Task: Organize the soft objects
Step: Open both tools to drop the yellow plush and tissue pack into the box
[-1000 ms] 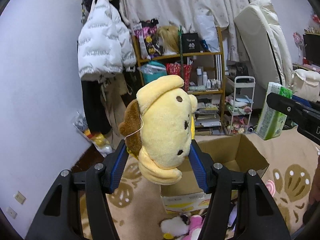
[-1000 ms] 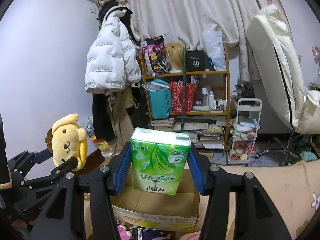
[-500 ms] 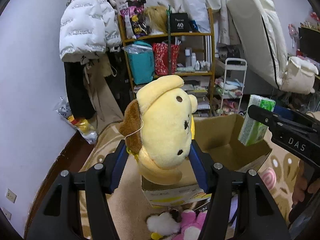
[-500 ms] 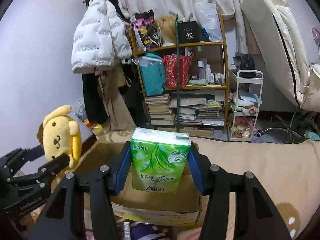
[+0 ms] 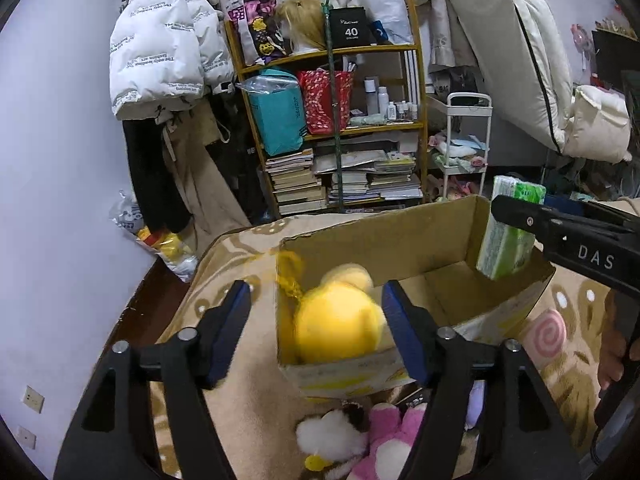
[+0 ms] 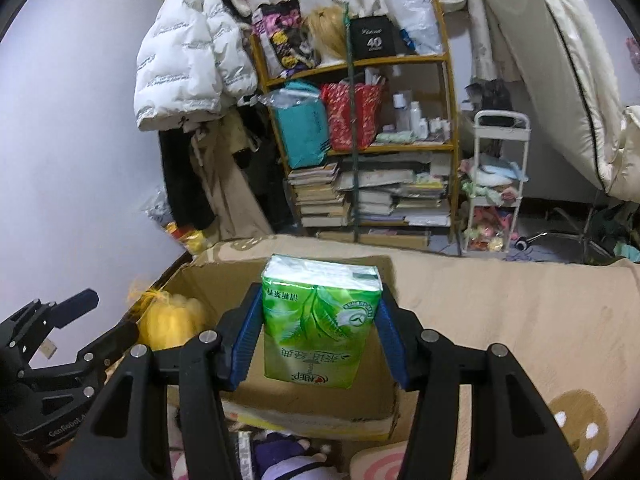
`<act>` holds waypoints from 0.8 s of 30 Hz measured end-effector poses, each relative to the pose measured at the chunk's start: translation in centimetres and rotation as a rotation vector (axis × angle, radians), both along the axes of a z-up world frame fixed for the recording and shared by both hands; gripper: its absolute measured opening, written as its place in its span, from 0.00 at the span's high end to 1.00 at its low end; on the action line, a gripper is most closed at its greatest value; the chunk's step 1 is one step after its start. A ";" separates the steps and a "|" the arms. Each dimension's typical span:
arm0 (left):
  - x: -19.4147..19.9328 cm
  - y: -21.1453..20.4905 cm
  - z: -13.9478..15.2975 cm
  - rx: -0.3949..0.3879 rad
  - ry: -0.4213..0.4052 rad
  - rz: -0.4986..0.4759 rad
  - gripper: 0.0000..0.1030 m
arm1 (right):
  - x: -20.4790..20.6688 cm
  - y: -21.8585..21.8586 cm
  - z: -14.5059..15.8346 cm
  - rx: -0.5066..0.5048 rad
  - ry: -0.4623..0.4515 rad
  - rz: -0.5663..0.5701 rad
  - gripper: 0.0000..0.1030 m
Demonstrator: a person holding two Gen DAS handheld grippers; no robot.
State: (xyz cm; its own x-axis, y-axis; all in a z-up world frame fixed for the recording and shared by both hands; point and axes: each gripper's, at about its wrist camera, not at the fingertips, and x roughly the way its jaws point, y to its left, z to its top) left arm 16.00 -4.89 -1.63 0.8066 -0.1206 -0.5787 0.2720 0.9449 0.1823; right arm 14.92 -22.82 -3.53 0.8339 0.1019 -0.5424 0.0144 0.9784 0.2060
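Note:
The yellow plush dog [image 5: 338, 322] is blurred and falling into the open cardboard box [image 5: 400, 236]; it also shows in the right wrist view [image 6: 170, 320]. My left gripper [image 5: 322, 332] is open above the box's near left corner, its blue pads apart from the plush. My right gripper [image 6: 320, 344] is shut on a green tissue pack [image 6: 320, 320] and holds it over the box [image 6: 312, 412]. The tissue pack also shows in the left wrist view [image 5: 508, 232] at the box's right wall.
Several plush toys [image 5: 360, 440] lie on the beige rug [image 5: 248, 400] in front of the box. A wooden shelf [image 5: 340, 120] with books, a white cart [image 5: 464, 152] and a hanging white jacket [image 5: 160, 48] stand behind.
My left gripper has opened and let go of the yellow plush, which drops into the box. Both grippers have moved down toward the box; the right still holds the tissue pack.

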 end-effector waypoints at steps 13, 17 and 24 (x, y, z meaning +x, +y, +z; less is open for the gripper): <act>-1.8 4.4 2.1 -0.025 -0.005 0.119 0.03 | -2.5 1.5 1.8 -0.002 -0.008 0.049 0.00; -2.6 6.0 2.7 -0.018 0.015 0.142 0.03 | -3.8 1.5 2.5 -0.025 -0.009 0.038 0.00; -4.4 7.1 3.7 0.010 0.023 0.162 0.03 | -5.9 1.5 3.3 -0.083 -0.002 0.020 0.00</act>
State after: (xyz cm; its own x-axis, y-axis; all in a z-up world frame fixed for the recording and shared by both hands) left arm 11.57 2.24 2.09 0.8013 0.0159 -0.5980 0.1206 0.9748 0.1875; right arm 8.97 -21.32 -0.18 0.8334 0.0731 -0.5478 -0.0055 0.9923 0.1241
